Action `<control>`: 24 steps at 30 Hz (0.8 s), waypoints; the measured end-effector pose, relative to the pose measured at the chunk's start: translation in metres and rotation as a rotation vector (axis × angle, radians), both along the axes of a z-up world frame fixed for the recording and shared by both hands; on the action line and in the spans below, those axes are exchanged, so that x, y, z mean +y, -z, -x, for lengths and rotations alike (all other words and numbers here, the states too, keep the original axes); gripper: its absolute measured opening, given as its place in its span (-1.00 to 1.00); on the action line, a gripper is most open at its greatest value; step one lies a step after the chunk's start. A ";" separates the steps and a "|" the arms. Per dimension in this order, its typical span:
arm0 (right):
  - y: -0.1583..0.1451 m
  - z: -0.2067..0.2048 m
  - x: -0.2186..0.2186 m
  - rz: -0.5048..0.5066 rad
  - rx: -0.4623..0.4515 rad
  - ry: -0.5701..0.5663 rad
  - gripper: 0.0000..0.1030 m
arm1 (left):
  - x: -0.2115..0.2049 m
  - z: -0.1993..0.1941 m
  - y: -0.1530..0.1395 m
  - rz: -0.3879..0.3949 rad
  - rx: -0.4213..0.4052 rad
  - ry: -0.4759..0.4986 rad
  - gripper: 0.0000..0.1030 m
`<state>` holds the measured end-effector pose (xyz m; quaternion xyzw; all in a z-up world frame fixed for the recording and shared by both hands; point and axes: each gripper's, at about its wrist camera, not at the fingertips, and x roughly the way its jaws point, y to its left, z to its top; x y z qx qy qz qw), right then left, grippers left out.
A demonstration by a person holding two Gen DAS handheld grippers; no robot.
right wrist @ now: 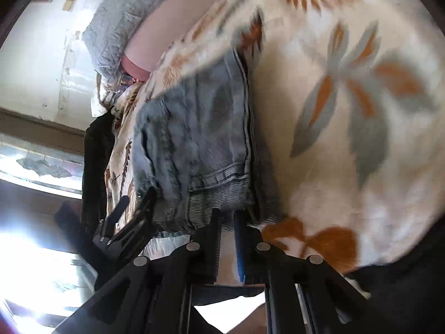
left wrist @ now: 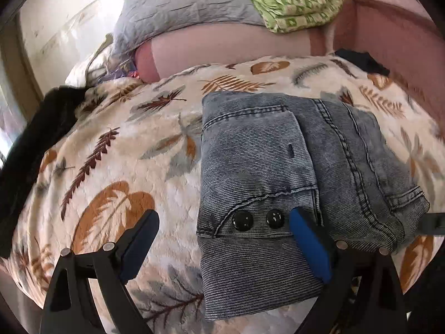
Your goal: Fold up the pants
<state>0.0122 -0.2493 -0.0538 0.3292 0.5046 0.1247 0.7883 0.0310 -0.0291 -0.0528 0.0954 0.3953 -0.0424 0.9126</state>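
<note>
folded pants [left wrist: 278,172] on blanket [left wrist: 111,167] (leaf print).

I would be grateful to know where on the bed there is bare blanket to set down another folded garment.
Freest is the leaf-print blanket between the folded jeans and the black garment at its edge. A narrower strip lies beyond the jeans, before the grey pillow. Crowded: the near edge, with both grippers.

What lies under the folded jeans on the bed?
The folded jeans rest on a cream leaf-print blanket, which shows all around them. The patch of blanket directly beneath is covered, so anything else under there cannot be seen.
</note>
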 end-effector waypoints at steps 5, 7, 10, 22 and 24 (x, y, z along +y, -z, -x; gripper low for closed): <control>-0.066 -0.035 0.005 -0.011 -0.177 -0.033 -0.68 | 0.000 0.002 0.000 -0.006 -0.023 0.015 0.86; -0.065 -0.062 0.011 -0.054 -0.199 -0.062 -0.43 | 0.004 0.003 0.002 0.019 -0.021 0.011 0.86; -0.022 -0.114 0.021 -0.084 -0.102 -0.117 -0.04 | 0.002 0.002 0.004 0.030 -0.021 0.014 0.86; -0.078 -0.151 0.091 0.096 -0.117 -0.275 -0.22 | 0.014 -0.002 0.007 0.136 -0.004 0.037 0.86; -0.071 -0.167 0.119 0.170 -0.134 -0.348 0.02 | 0.014 -0.002 0.008 0.139 -0.003 0.037 0.86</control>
